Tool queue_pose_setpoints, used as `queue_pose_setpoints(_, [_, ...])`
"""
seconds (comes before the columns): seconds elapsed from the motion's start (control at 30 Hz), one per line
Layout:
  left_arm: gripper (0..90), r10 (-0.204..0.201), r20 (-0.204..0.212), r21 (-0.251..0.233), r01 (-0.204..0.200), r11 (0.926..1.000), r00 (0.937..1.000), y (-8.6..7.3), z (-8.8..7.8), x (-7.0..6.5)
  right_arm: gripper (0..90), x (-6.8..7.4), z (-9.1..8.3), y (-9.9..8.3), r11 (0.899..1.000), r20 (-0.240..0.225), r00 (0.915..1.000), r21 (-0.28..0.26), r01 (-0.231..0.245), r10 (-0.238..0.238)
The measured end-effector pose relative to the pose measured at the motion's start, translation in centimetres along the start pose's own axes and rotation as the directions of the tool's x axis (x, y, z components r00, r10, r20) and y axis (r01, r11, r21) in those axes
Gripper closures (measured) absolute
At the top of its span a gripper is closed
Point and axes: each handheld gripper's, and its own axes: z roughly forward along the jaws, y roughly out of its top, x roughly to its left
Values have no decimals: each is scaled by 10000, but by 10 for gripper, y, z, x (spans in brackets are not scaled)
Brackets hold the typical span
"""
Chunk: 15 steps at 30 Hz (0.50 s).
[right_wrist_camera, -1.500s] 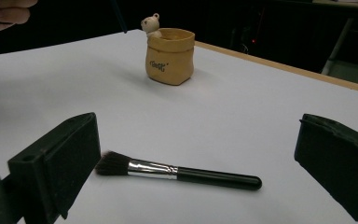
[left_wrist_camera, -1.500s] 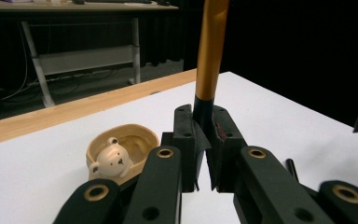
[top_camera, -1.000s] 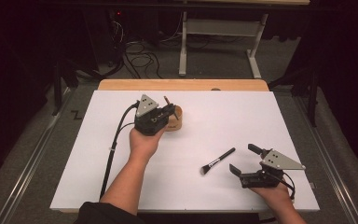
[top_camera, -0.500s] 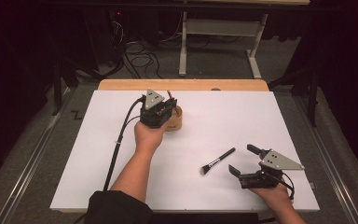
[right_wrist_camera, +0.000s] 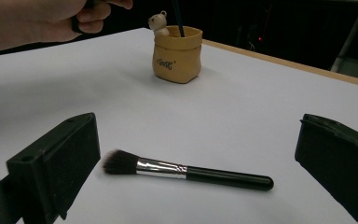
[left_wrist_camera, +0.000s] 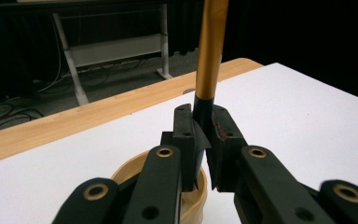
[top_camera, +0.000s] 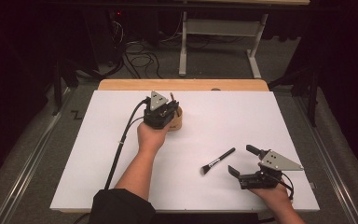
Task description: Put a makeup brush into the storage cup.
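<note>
**A dark room around a white-topped desk**

The desk (top_camera: 98, 186) carries a white sheet, and a strip of pale wood (top_camera: 121, 85) shows along its far edge. Beyond it lies a grey carpeted floor (top_camera: 223, 60) with a tangle of black cables (top_camera: 140, 56). A white metal frame (top_camera: 219, 28) of another piece of furniture stands there on two splayed legs. Metal rails (top_camera: 23, 172) run along the floor at both sides. The far walls are lost in darkness, where a small red light (top_camera: 117, 13) glows.
</note>
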Motion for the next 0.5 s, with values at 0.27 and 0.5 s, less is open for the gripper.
queue_pose_setpoints(0.27, [797, -45, 236, -33, 46, 10000, 9997, -1, 2, -1, 4, 0, -1, 0, 10000, 19, 10000, 9, -93, 93])
queue_pose_setpoints(0.5, [338, -459, 373, 319, 447, 9985, 9982, 0, -1, 2, 4, 0, -1, 0, 10000, 8, 10000, -29, -9, 9])
